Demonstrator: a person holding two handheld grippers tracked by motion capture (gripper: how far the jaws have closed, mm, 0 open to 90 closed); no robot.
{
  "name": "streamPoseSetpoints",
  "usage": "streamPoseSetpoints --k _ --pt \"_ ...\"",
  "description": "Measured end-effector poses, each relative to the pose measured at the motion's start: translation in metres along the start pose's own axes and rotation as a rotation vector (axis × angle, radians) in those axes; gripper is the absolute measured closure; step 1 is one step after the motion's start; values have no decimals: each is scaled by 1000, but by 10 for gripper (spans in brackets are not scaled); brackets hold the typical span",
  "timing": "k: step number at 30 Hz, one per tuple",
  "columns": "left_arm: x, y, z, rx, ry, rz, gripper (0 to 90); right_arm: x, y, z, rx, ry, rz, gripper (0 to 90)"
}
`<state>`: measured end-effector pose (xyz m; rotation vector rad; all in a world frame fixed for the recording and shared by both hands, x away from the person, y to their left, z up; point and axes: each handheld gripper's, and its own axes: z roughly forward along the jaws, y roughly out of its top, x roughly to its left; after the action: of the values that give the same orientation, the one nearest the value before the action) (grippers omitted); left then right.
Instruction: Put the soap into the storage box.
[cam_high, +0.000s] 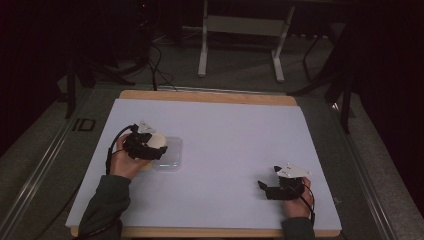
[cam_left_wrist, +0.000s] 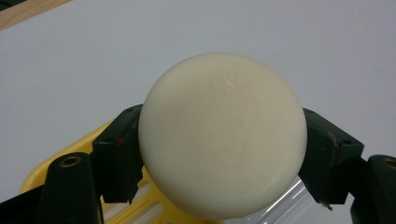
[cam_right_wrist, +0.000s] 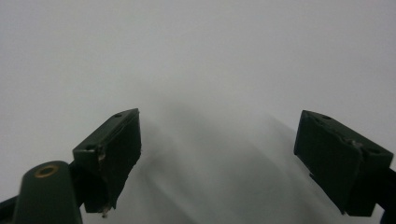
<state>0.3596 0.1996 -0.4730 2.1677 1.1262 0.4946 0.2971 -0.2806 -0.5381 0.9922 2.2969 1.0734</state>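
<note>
On the left part of the white-covered wooden counter (cam_high: 215, 135), the left hand-held gripper (cam_high: 156, 149) holds a cream round ball (cam_high: 157, 140) just above a clear plastic tray (cam_high: 170, 161), while the right hand-held gripper (cam_high: 264, 188) sits well apart near the front right edge.

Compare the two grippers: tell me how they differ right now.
The left gripper is shut on a cream ball; the right gripper is open with nothing between its jaws. The left hangs over a clear tray; the right sits over bare white sheet. Both have black jaws.
</note>
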Motion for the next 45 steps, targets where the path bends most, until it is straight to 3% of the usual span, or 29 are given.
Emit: streamPoseSetpoints --k 23,32,45 --pt "31 -21 -7 25 71 -72 257 0 0 0 3 -3 -2 147" --pt "37 -27 -6 41 77 -78 257 0 0 0 6 -5 -3 147" --pt "46 -37 0 83 73 -50 256 0 0 1 7 -7 -6 147"
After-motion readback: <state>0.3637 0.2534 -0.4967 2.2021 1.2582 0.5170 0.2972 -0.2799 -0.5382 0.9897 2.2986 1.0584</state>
